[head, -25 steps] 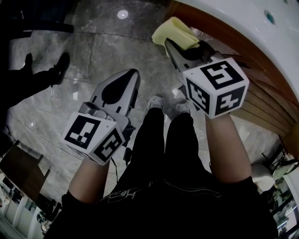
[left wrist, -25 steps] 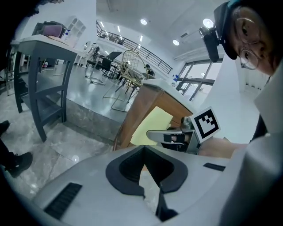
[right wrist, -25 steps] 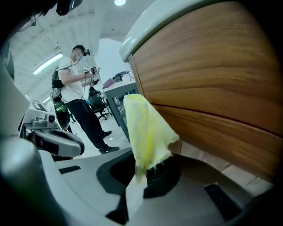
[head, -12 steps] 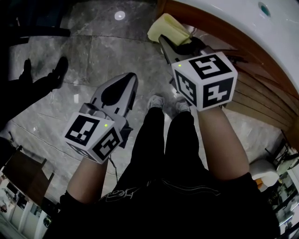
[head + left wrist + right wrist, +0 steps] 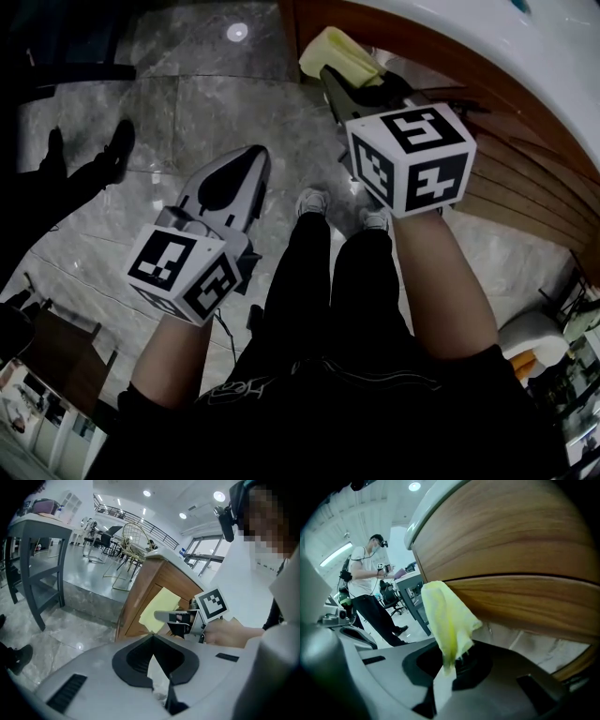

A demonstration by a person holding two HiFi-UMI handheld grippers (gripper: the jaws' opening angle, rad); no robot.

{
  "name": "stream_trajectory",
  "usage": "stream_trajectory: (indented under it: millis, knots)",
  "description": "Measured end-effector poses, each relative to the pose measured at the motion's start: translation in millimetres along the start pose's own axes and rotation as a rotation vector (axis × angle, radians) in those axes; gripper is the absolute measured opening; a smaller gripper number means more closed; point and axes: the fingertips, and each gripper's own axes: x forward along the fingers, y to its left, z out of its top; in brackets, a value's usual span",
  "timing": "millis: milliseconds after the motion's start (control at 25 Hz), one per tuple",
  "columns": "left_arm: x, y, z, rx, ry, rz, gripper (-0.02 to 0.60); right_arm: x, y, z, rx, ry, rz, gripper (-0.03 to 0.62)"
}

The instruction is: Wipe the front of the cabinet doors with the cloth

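Note:
A pale yellow cloth [image 5: 335,52] is pinched in my right gripper [image 5: 339,79], which is shut on it and holds it up against the wooden cabinet front [image 5: 511,164] below the white countertop [image 5: 469,42]. In the right gripper view the cloth [image 5: 447,616] stands up from the jaws [image 5: 447,663] and its top edge touches the wood panel [image 5: 511,550]. My left gripper [image 5: 236,161] hangs over the floor, away from the cabinet, shut with nothing in it. The left gripper view shows its jaws [image 5: 153,637] closed, and the cloth [image 5: 157,609] lying on the cabinet side [image 5: 140,592].
Marble floor [image 5: 187,103] spreads under both grippers. Another person's black shoes [image 5: 117,141] stand at the left, and that person [image 5: 365,588] shows in the right gripper view. A dark table [image 5: 40,550] and wire chairs [image 5: 129,550] stand further off.
My right gripper and the cloth have shifted a little left and up along the cabinet front. The left gripper has stayed nearly in place.

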Motion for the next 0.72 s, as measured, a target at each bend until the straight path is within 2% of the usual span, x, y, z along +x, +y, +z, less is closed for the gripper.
stream_trajectory:
  millis: [280,720]
  knots:
    - [16.9,-23.7,-1.0,0.012,0.01,-0.039,0.006,-20.5,-24.1,-12.0,0.027,-0.002,-0.039,0.041]
    - [36.6,-53.5,-1.2,0.087,0.068,-0.093,0.006,-53.9,-61.1,-22.6,0.085,-0.039,-0.115,0.041]
